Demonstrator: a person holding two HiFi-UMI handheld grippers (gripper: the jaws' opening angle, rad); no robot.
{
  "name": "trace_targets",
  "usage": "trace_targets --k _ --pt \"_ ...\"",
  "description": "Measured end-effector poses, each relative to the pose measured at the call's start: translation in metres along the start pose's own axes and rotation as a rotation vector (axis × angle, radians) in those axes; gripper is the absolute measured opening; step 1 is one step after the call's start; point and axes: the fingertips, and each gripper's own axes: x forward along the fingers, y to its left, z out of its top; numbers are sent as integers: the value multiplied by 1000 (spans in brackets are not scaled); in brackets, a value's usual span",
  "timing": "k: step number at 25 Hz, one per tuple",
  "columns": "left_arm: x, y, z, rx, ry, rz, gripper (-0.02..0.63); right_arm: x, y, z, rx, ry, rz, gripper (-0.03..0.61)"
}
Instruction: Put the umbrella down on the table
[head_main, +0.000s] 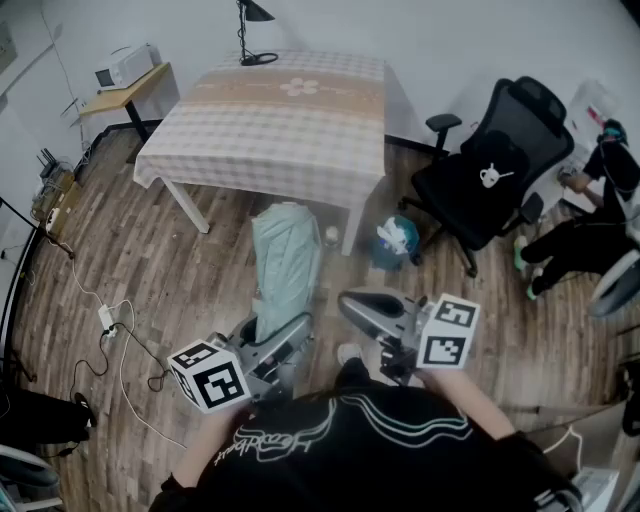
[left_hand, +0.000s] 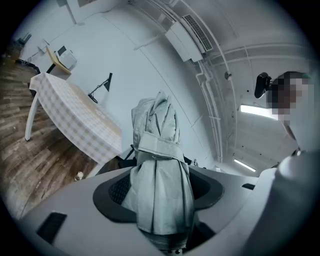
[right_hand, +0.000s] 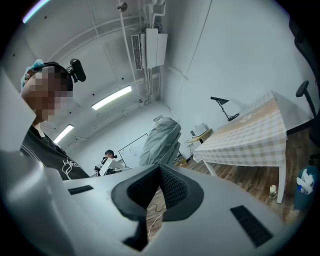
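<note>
A folded pale green umbrella (head_main: 286, 262), wrapped with its strap, sticks out ahead of my left gripper (head_main: 285, 335) toward the table. In the left gripper view the umbrella (left_hand: 161, 165) fills the space between the jaws, and the left gripper (left_hand: 159, 192) is shut on its lower end. The table (head_main: 270, 110) with a checked cloth stands beyond it, and the umbrella hangs over the wooden floor short of its near edge. My right gripper (head_main: 352, 303) is to the right of the umbrella, shut and holding nothing. In the right gripper view the right gripper (right_hand: 160, 172) has its pads meeting, with the umbrella (right_hand: 160, 140) behind them.
A black desk lamp (head_main: 250, 30) stands at the table's far edge. A black office chair (head_main: 490, 180) and a teal bin (head_main: 397, 240) are right of the table, with a seated person (head_main: 590, 220) beyond. A side desk holds a microwave (head_main: 125, 65). Cables and a power strip (head_main: 105, 318) lie at left.
</note>
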Motion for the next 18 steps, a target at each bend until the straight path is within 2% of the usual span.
trace_targets --k 10,18 --pt "30 12 9 -2 10 0 264 1 -30 10 -18 15 12 12" --pt "64 33 27 16 18 32 264 5 -74 27 13 19 22 12"
